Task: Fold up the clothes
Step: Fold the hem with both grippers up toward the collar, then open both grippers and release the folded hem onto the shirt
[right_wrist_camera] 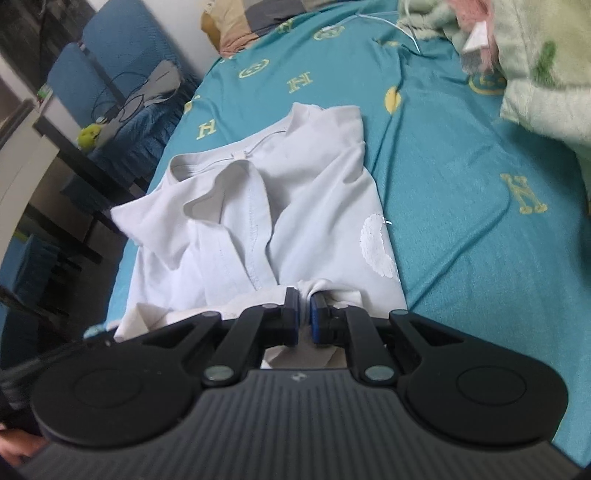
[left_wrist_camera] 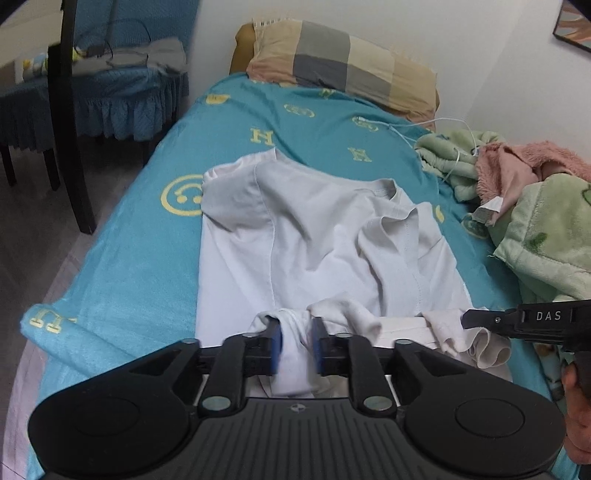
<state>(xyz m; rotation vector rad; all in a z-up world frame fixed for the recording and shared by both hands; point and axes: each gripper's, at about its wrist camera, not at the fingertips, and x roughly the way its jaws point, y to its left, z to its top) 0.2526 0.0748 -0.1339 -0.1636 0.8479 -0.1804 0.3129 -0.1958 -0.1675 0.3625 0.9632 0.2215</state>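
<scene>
While one bed fills most of both views, its teal sheet printed with yellow letters and smiley faces, the room around it shows a white wall, a grey floor on the left and one dark framed picture at the upper right. Two blue-covered chairs stand beside the bed's far left side, one bearing grey cloth and a dark cable. One pale green fleece blanket is heaped along the bed's right edge, with one pink fluffy cloth bunched in it. One checked pillow in tan, grey and pink lies at the head of the bed against the wall.

One white T-shirt lies rumpled on the middle of the sheet, collar toward the pillow, both sleeves folded inward over the body, and a white embroidered patch on its right side. Its near hem is gathered and lifted at two places.

Two claws are in view. The left claw has its blue pads pressed against a bunch of the hem between them. The right claw is nearly closed, pinching a thin fold of the same hem. One thin white cable trails across the sheet from the blanket toward the pillow.
</scene>
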